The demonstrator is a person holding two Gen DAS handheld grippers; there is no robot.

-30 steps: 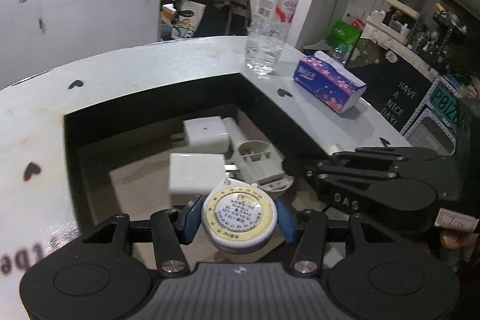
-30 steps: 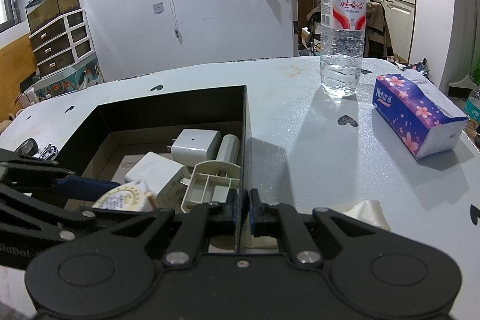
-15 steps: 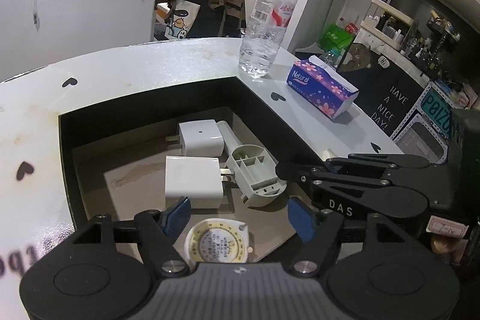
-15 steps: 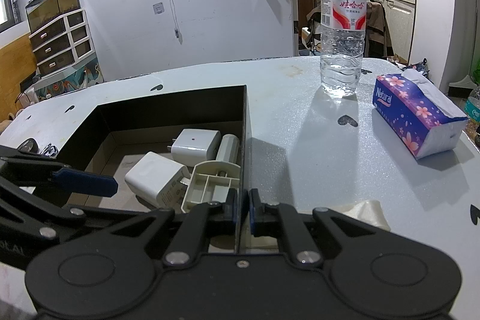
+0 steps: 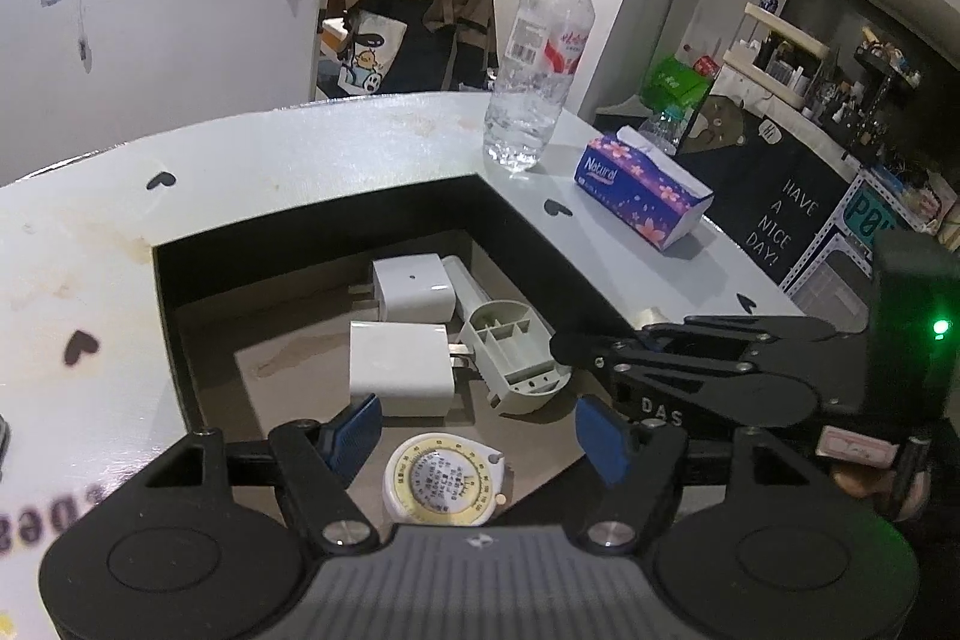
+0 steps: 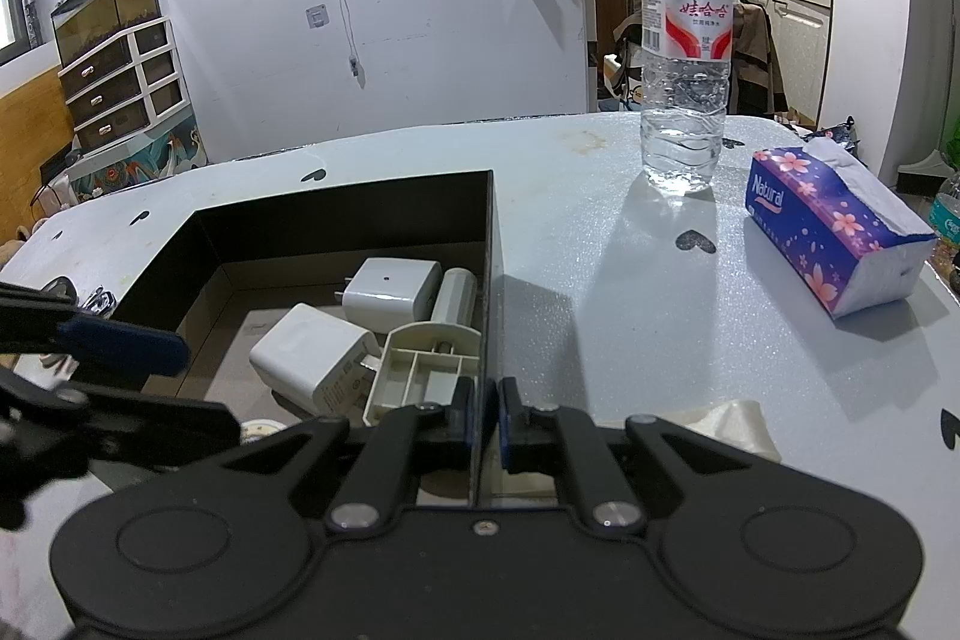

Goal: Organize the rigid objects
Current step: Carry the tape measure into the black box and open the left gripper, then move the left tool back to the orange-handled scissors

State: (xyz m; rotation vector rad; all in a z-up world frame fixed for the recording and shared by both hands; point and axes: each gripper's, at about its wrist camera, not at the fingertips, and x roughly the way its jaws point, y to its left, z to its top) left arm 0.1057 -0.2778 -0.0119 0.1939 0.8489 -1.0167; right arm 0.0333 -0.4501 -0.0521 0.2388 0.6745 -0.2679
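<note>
My left fingers (image 5: 480,430) hang apart over the tape measure (image 5: 447,481), right fingers (image 6: 483,415) clamp the box wall (image 6: 489,280); tugging could tip it.

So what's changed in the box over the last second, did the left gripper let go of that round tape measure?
Yes. The left gripper opened and released the round tape measure, which now lies on the floor of the black box below the parted blue pads, near the front edge. The right gripper stayed shut on the box's right wall. Both white chargers, the grey plastic holder, the water bottle and the tissue pack stayed put.
</note>
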